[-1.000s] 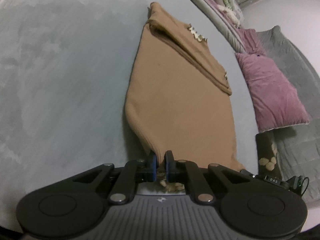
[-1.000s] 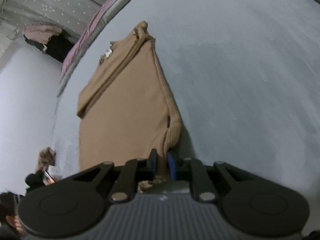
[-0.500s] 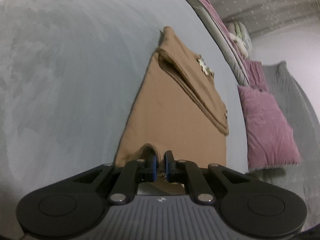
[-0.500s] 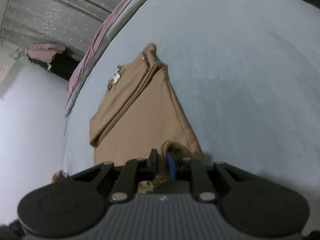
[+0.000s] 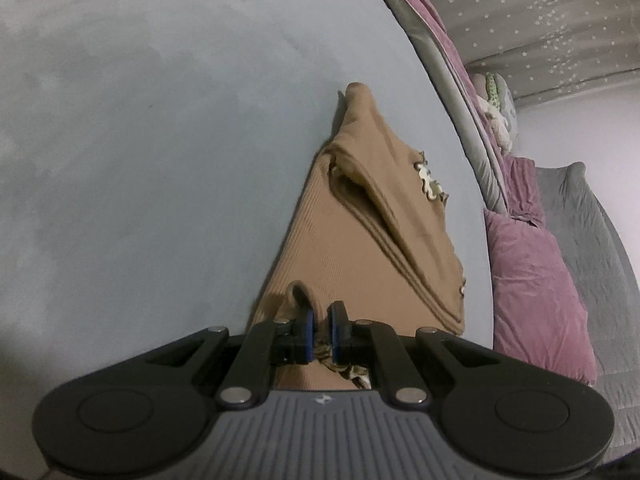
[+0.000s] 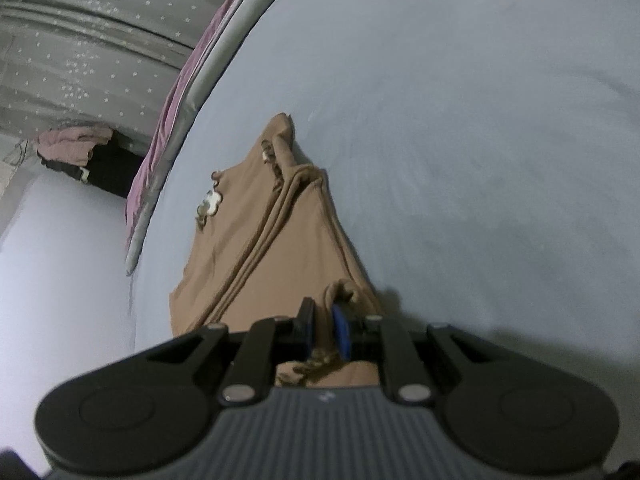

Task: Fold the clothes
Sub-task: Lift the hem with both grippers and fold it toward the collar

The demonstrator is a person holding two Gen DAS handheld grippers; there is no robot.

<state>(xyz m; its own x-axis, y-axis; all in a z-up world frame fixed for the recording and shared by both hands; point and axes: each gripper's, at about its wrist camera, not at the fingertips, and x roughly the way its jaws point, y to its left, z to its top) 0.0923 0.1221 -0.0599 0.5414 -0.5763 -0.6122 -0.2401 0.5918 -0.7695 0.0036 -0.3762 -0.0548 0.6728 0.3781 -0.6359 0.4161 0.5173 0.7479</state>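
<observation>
Pinching the near hem of a tan ribbed sweater (image 5: pixel 352 248), the left gripper (image 5: pixel 320 326) is holding its jaws clamped on a bunched fold of the knit, with a small loop of cloth arching up just beside the left blue pad. The right gripper (image 6: pixel 326 330) is doing the same at the hem's other corner, its jaws closed on a gathered lump of the sweater (image 6: pixel 280 248) that is curling up against the right pad. A frilled, paler trim is peeking out under both sets of jaws.

The sweater is lying on a pale blue bed (image 5: pixel 140 140), stretching from the grippers toward the bed's far edge and narrowing to a point there. Its fabric is showing fine vertical ribbing, soft and matte. A folded sleeve is lying diagonally across the body in long parallel ridges, and a cream, flower-like ruffle (image 6: pixel 209 202) is sitting at the neckline near the bed's far edge.

The bed's cover is looking smooth and suede-like. Beyond its edge, a pink velvety pillow (image 5: pixel 536 296) is resting on a grey quilted surface (image 5: pixel 600 240), and a grey curtain with small white stars (image 6: pixel 80 40) is hanging behind.
</observation>
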